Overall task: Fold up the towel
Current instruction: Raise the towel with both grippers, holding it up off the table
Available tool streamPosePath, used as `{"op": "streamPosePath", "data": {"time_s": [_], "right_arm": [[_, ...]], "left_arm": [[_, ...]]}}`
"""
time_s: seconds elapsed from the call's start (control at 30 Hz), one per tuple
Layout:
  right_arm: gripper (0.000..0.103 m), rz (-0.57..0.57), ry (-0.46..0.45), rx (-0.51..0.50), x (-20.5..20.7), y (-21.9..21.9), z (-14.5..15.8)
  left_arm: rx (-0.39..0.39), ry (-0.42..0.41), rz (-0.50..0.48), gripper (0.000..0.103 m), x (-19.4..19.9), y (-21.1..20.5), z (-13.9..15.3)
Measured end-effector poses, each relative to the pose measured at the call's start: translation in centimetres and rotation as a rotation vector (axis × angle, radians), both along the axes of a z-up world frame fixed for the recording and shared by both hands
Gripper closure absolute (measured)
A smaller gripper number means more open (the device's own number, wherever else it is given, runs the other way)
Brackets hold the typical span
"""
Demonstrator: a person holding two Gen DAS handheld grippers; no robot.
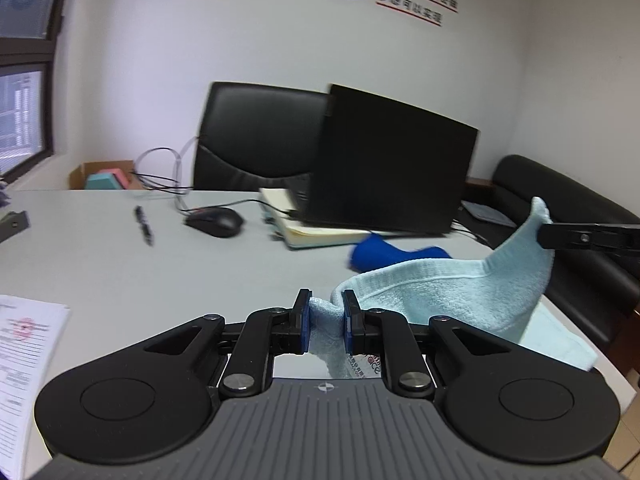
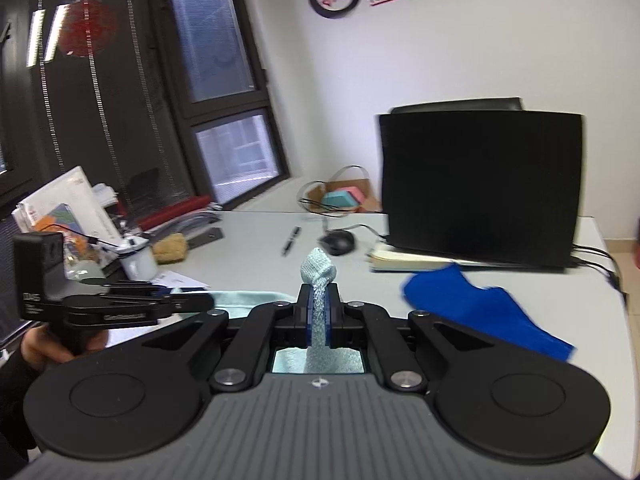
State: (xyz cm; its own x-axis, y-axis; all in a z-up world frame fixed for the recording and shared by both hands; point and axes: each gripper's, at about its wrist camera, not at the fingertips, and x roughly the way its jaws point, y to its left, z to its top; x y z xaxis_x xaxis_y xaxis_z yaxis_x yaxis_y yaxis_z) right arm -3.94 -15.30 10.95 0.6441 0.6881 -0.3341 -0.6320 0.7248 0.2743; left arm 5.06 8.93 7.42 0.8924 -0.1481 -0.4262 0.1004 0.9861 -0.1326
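While each hand-held gripper, left [image 1: 326, 322] and right [image 2: 319, 312], clamps a towel [image 1: 440, 292] corner lifted between them, folding remains undone.

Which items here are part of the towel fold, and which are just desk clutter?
In the job:
- light blue towel
- left gripper, shut on one corner
- right gripper, shut on another corner

Lying about:
- dark blue cloth
- mouse
- pen
- laptop
- notebook
- papers
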Motion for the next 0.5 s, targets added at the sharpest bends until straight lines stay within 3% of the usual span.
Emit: {"op": "streamPosePath", "data": {"time_s": [0.2,0.5], "right_arm": [[0.097,0.084,-0.014,0.034,-0.3,6.5,0.8],[0.098,0.057,-0.127,0.032,0.5,12.8,3.8]], "left_arm": [[0.002,0.003,0.088,0.086,0.2,5.4,0.1],[0.02,-0.047,0.145,0.086,-1.6,10.0,2.3]]}}
